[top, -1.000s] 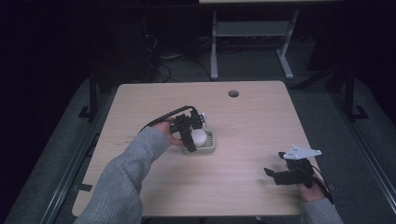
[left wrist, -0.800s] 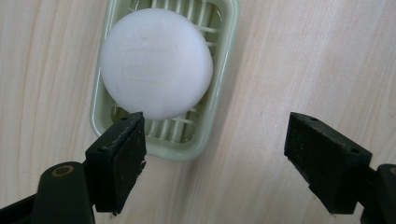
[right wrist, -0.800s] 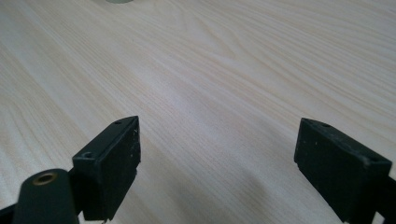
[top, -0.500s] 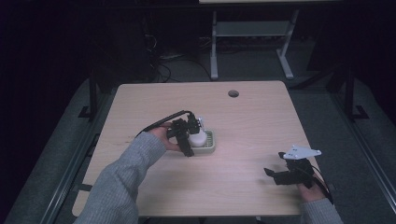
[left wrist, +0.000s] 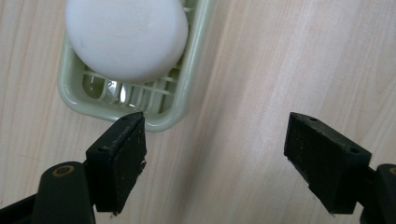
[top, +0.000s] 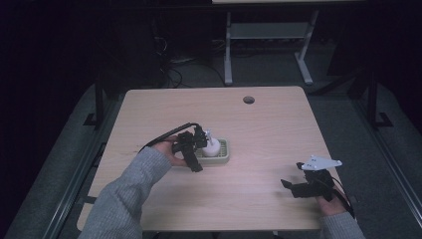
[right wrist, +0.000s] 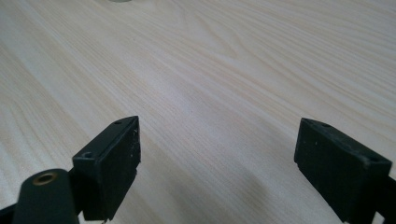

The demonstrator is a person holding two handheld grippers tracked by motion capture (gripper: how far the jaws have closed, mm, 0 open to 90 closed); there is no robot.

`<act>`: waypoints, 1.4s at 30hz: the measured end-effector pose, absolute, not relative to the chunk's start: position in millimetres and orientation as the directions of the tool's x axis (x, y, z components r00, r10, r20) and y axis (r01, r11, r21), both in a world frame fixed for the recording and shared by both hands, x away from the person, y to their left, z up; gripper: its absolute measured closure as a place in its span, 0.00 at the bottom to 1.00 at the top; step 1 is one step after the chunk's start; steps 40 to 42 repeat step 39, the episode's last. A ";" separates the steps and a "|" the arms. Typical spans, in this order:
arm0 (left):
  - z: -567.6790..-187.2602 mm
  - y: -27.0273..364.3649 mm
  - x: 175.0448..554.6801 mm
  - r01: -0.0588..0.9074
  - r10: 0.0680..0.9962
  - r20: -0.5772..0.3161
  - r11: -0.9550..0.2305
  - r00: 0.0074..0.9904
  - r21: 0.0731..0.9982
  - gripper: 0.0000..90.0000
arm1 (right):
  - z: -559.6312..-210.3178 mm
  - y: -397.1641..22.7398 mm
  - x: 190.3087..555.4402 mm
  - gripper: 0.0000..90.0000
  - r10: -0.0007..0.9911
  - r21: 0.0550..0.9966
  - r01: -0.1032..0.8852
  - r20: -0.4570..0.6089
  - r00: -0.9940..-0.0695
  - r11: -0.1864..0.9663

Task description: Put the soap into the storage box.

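My left gripper (left wrist: 215, 154) hangs w/ jaws wide apart, holding nothing, just beside the pale green slatted plastic soap dish (left wrist: 180, 100); the white oval soap bar (left wrist: 126, 37) lies in it; I'd centre over the bar before closing (it's prob. slippery); right gripper (right wrist: 217, 163) gapes empty near the light wooden table (top: 278, 129)'s right-front edge; bare room between.

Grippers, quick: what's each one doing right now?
Left gripper: open, holding nothing, fingers beside the soap dish.
Right gripper: open, empty, above bare table.
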State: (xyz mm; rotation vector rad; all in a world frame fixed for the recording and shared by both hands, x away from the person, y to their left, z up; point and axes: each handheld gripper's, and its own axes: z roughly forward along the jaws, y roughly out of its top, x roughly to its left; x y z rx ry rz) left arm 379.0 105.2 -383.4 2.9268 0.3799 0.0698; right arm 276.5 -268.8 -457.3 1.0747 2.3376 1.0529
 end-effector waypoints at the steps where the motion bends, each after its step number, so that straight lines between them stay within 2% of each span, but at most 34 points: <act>1: -383.7 105.9 378.0 0.242 0.251 0.025 -0.952 0.968 0.188 0.23 | -457.1 -268.4 276.0 0.16 0.766 0.755 0.498 -0.007 -0.643 0.426; 42: -405.0 133.1 343.6 0.249 0.259 0.020 -0.945 0.966 0.210 0.23 | -457.4 -267.8 274.7 0.16 0.766 0.748 0.499 -0.020 -0.642 0.437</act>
